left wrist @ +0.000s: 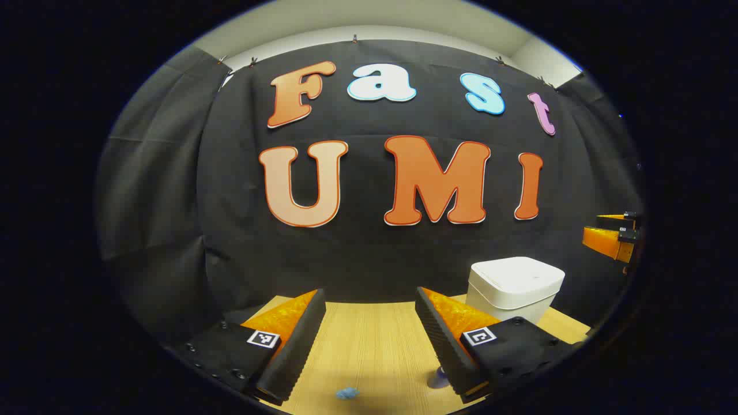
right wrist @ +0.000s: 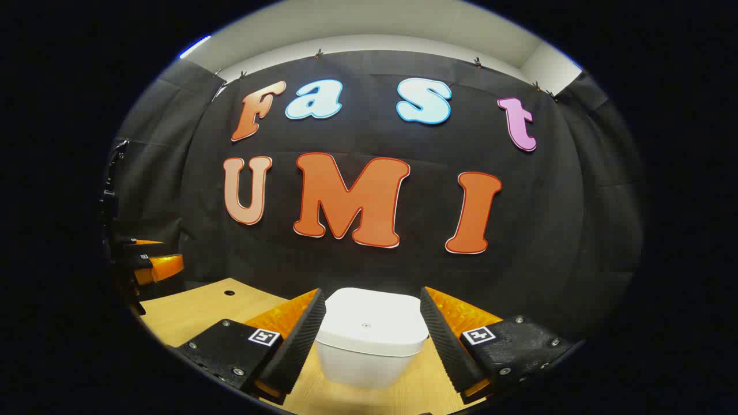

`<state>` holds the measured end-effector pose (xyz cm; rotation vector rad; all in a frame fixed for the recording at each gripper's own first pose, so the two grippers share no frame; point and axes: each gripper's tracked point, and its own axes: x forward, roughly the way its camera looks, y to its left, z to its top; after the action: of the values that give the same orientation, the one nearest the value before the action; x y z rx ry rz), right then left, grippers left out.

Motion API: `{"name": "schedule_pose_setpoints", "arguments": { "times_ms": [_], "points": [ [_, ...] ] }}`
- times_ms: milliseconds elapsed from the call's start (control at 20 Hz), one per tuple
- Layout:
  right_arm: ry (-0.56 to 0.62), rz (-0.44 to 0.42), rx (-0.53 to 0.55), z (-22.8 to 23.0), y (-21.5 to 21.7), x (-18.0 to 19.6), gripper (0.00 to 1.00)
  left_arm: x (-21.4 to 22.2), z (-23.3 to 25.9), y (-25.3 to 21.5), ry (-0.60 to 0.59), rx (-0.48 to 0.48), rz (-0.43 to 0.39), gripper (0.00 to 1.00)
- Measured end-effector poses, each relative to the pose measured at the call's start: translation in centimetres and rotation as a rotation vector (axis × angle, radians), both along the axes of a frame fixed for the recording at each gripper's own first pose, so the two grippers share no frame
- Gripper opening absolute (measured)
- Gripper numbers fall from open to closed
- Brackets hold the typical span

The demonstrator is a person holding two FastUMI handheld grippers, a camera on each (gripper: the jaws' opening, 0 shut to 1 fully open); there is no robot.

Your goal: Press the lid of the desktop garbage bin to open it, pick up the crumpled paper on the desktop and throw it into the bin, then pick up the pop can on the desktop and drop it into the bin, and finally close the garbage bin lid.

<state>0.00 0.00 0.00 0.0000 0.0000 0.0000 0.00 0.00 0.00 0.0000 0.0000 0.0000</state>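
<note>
The white desktop bin (left wrist: 513, 285) stands on the wooden table (left wrist: 369, 340) at the right, its lid down. In the right gripper view the bin (right wrist: 372, 337) sits straight ahead, framed by the spread fingers of my right gripper (right wrist: 371, 294), which is open and holds nothing. My left gripper (left wrist: 369, 295) is open over bare table. A small blue crumpled paper (left wrist: 346, 393) lies low between its fingers. A bluish rounded object (left wrist: 438, 378), perhaps the pop can, peeks from behind its right finger (left wrist: 444, 337).
The right gripper (left wrist: 612, 237) shows at the far right of the left gripper view, above and beyond the bin. The left gripper (right wrist: 151, 262) shows at the left edge of the right gripper view. A small hole (right wrist: 229, 293) marks the tabletop. Black cloth closes the back.
</note>
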Motion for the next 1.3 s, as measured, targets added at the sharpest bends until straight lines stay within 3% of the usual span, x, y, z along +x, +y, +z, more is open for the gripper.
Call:
{"name": "schedule_pose_setpoints", "arguments": {
  "times_ms": [550, 1050, 1150, 1300],
  "points": [
    [0.082, -0.124, -0.015, 0.9, 1.9, 2.0, 0.98, 4.1, 2.1, 3.5, -0.003, 0.039, -0.104, 0.99],
    [0.215, -0.203, 0.056, -0.6, 4.1, 4.3, 0.81, 6.4, -0.5, 6.1, 0.032, 0.037, -0.236, 1.0],
    [0.274, -0.194, 0.037, -1.5, 4.2, 4.7, 0.71, 6.5, -1.3, 6.9, 0.043, 0.043, -0.244, 0.99],
    [0.369, -0.208, 0.052, -2.8, 3.0, 5.6, 0.34, 6.4, -3.2, 8.1, 0.071, 0.071, -0.216, 1.0]
  ]
}}
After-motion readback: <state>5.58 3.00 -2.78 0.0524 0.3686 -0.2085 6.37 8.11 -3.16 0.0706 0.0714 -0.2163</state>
